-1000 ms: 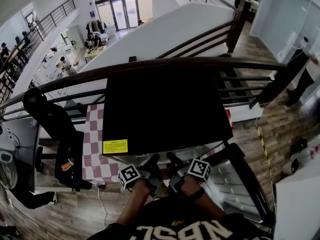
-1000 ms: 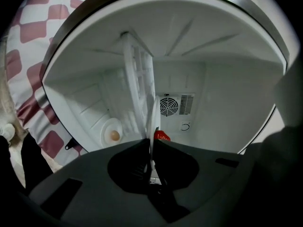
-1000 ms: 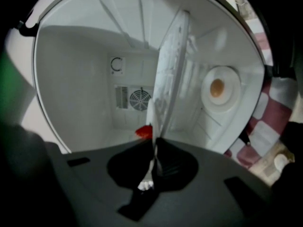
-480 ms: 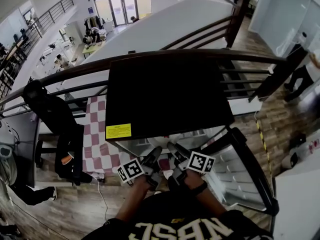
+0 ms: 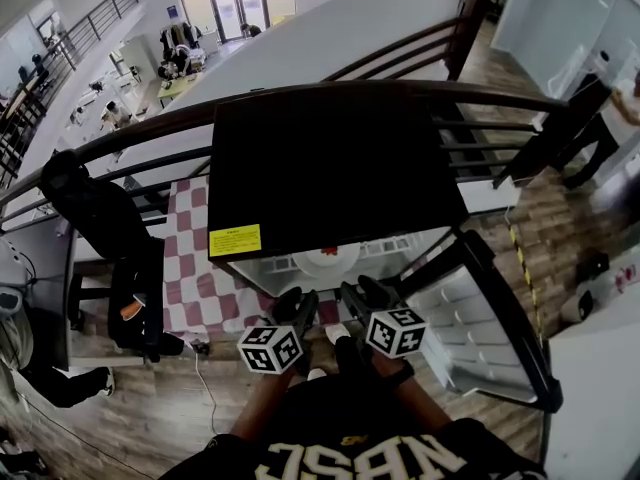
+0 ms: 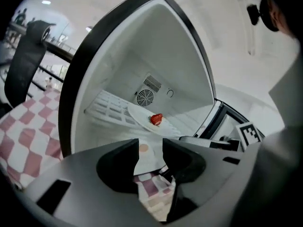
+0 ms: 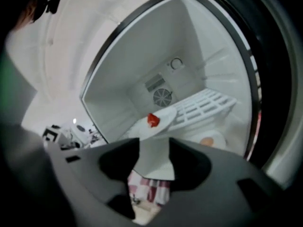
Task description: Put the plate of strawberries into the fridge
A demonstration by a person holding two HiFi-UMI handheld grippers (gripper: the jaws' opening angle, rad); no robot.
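Note:
A white plate (image 6: 143, 117) with one red strawberry (image 6: 156, 119) rests on the wire rack inside the open fridge (image 5: 330, 178). It also shows as the plate (image 7: 158, 123) and strawberry (image 7: 153, 120) in the right gripper view, and as the plate (image 5: 328, 260) from the head. My left gripper (image 5: 300, 306) and right gripper (image 5: 352, 294) hover side by side just outside the fridge mouth. Both have just been opening their jaws and stand open with nothing between them. My left gripper (image 6: 150, 148) and right gripper (image 7: 155, 148) are clear of the plate.
The fridge door (image 5: 480, 328) swings open to the right. A second plate (image 7: 207, 140) with something orange lies on the fridge floor below the rack. A red-and-white checkered cloth (image 5: 195, 268) and a black chair (image 5: 110, 248) are left of the fridge, and a railing (image 5: 150, 153) runs behind it.
Both grippers rolled so their marker cubes face up, opened their jaws and drew back a little from the fridge. The plate now sits on the rack, apart from them.

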